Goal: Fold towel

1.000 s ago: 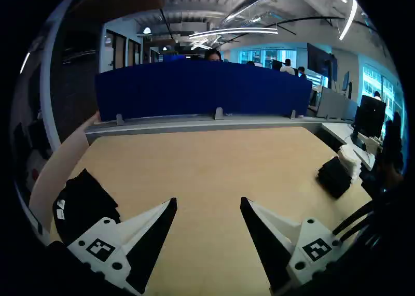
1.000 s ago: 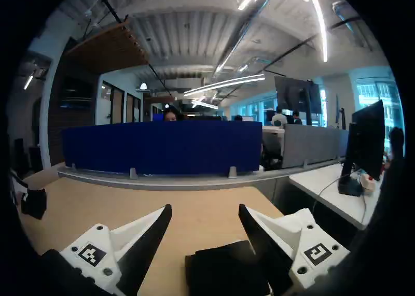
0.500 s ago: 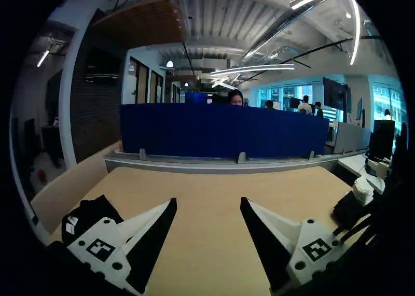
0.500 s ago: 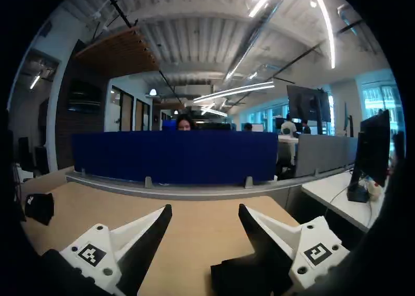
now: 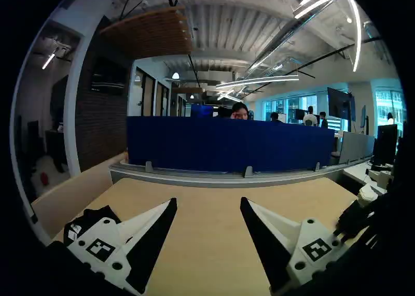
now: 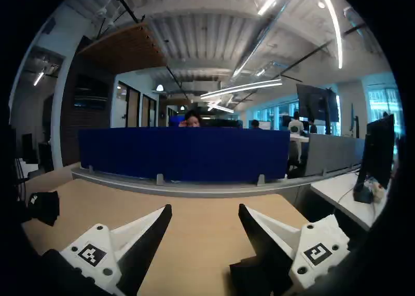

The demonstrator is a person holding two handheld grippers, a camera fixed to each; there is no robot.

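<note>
The left gripper (image 5: pixel 207 200) hangs released over the middle of the light wooden bench (image 5: pixel 207 228), its two fingers spread wide with bare wood between them and nothing touching either. In the left gripper view, a crumpled black towel (image 5: pixel 85 221) with small white tags lies at the bench's near-left corner, partly hidden behind the gripper's left finger. At the bench's right edge sits a dark folded bundle (image 5: pixel 354 218) with a white cloth (image 5: pixel 367 192) just behind it; so close to the rim of the view, this is probably a stack of folded towels.

The right gripper (image 6: pixel 204 207) is likewise released, fingers wide apart and empty. In the right gripper view, the dark folded bundle (image 6: pixel 253 276) lies near the bench's right edge, tucked under and just inside the right finger; whether the finger touches it cannot be told. The black towel (image 6: pixel 44 208) shows far off at the bench's left edge.

A blue partition (image 5: pixel 228 143) runs along the bench's far edge. A dark monitor (image 6: pixel 376 151) stands on the neighbouring desk (image 6: pixel 342 189) to the right.
</note>
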